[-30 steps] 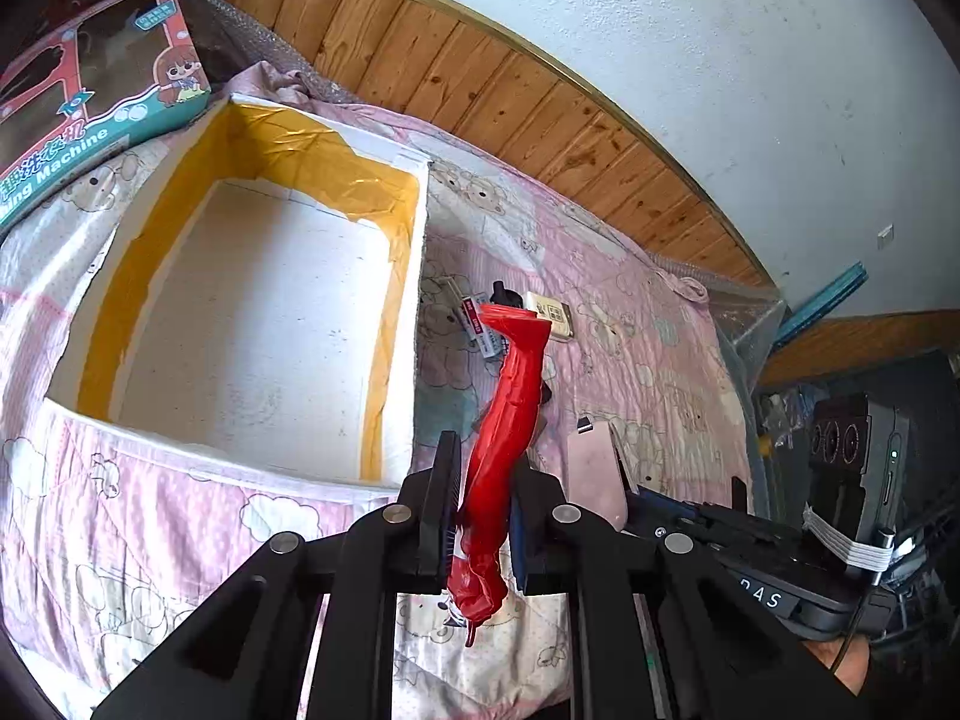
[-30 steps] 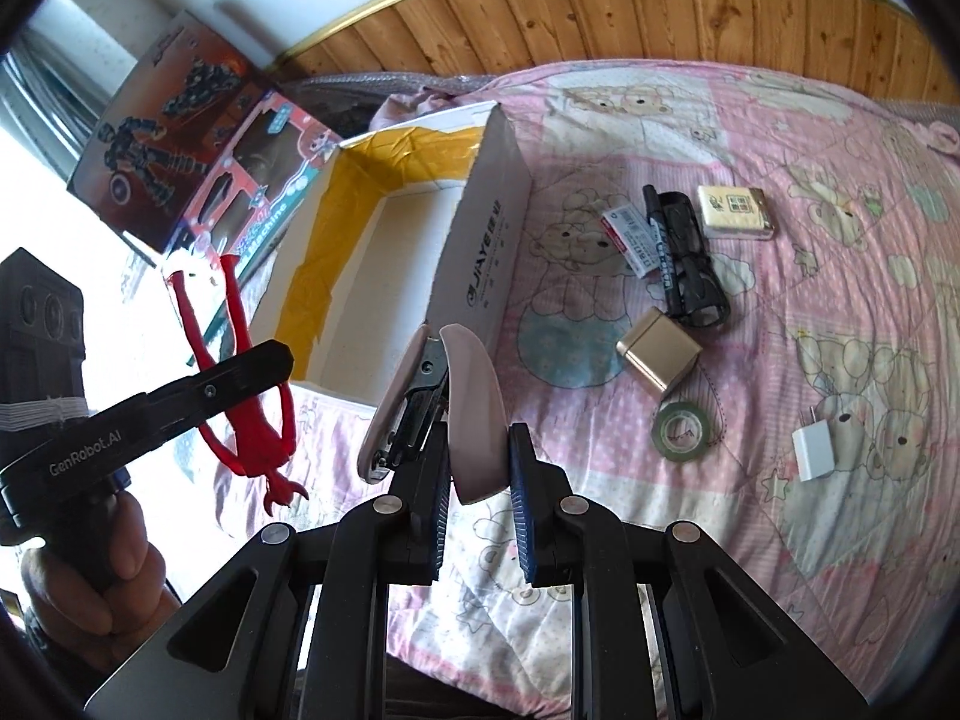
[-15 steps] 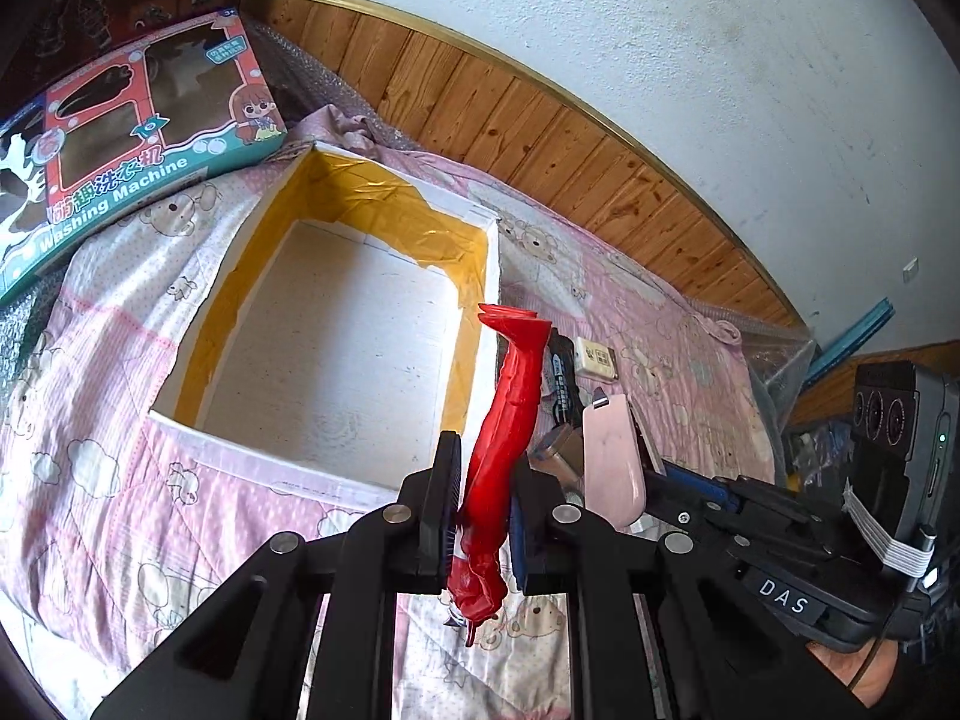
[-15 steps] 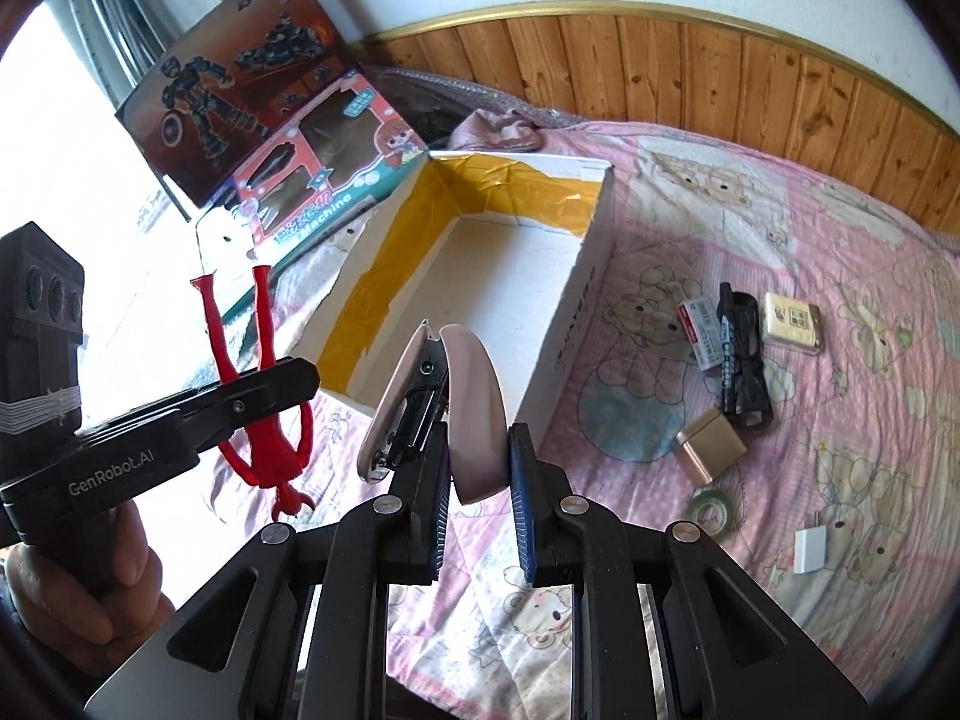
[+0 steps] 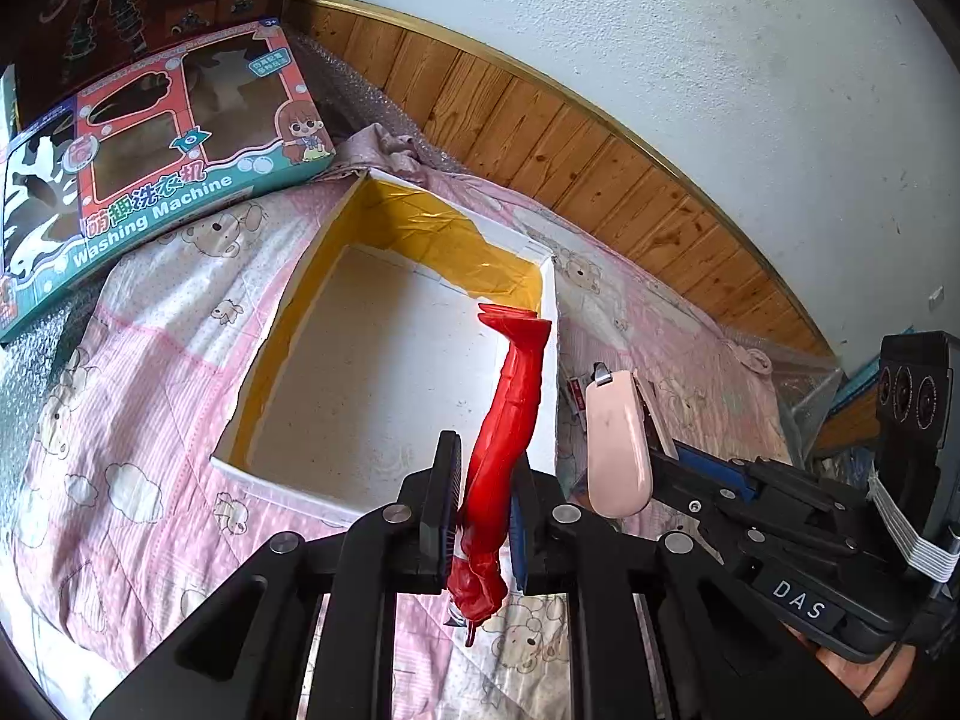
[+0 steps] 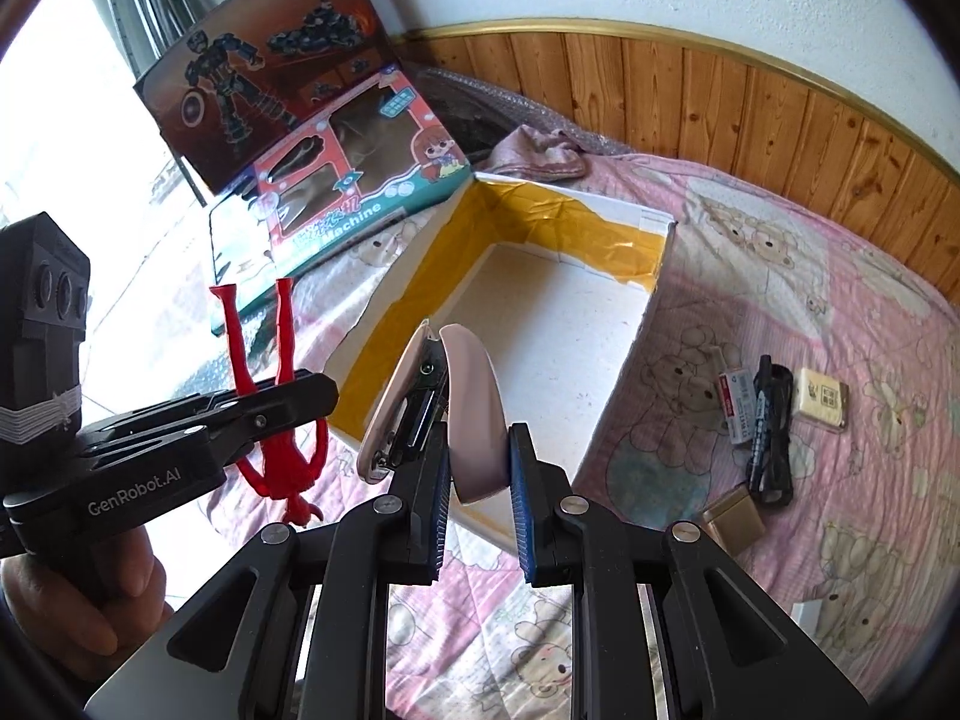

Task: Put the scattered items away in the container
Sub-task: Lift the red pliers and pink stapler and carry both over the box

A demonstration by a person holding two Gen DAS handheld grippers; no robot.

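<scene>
My left gripper is clamped on a red figure, head down, legs pointing toward 12 o'clock above the near right corner of the open white box. My right gripper is closed on a pink stapler, long axis upright, above the box's near edge. On the pink quilt at 3 o'clock lie a black marker, a small card box and a gold case. Toy cartons stand at 11.

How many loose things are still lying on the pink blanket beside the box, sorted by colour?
White: 2, the label-wrapped stick and the block
Black: 1, the bundle
Cream: 1, the printed pack
Gold: 1, the small box
Total: 5
</scene>
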